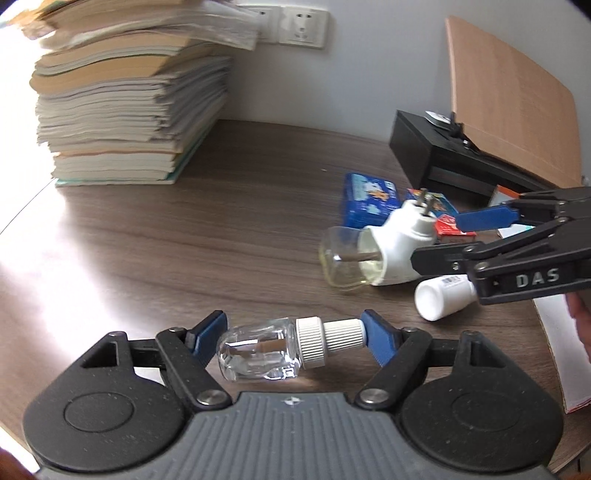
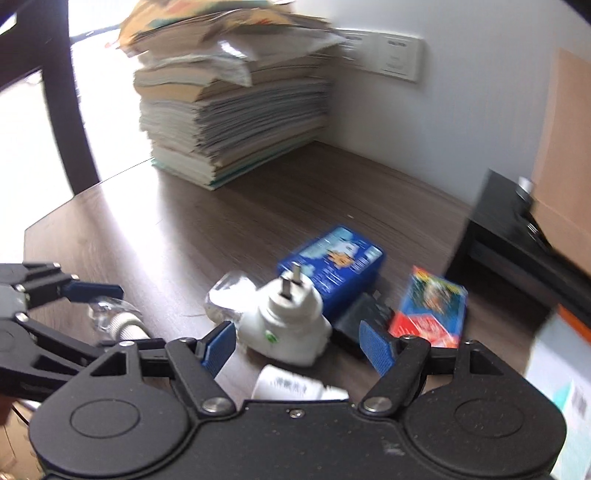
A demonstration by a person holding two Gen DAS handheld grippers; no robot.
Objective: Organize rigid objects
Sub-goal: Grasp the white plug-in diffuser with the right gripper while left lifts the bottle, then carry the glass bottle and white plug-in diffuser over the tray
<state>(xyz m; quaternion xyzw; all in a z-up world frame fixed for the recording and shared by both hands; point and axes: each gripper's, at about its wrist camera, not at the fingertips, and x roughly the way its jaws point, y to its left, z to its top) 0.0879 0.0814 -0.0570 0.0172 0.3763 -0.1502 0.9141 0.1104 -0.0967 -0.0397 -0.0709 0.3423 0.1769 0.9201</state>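
My left gripper point(image 1: 291, 334) is shut on a clear glass bottle with a white ribbed cap point(image 1: 273, 347), held lengthwise between the blue pads. My right gripper point(image 2: 299, 341) is open around a white plug-in vaporizer point(image 2: 288, 325) with a clear bottle screwed on; it also shows in the left wrist view point(image 1: 391, 251). A white pill bottle point(image 1: 443, 295) lies on its side just below the right gripper point(image 1: 436, 240). A blue box point(image 2: 332, 266), a red and blue box point(image 2: 432, 310) and a black adapter point(image 2: 362, 321) lie behind the vaporizer.
A tall stack of books point(image 1: 125, 99) stands at the back left against the wall with sockets point(image 1: 303, 26). A black box point(image 1: 443, 151) and a cardboard sheet point(image 1: 509, 96) stand at the back right. A white paper box point(image 2: 565, 384) lies at the right edge.
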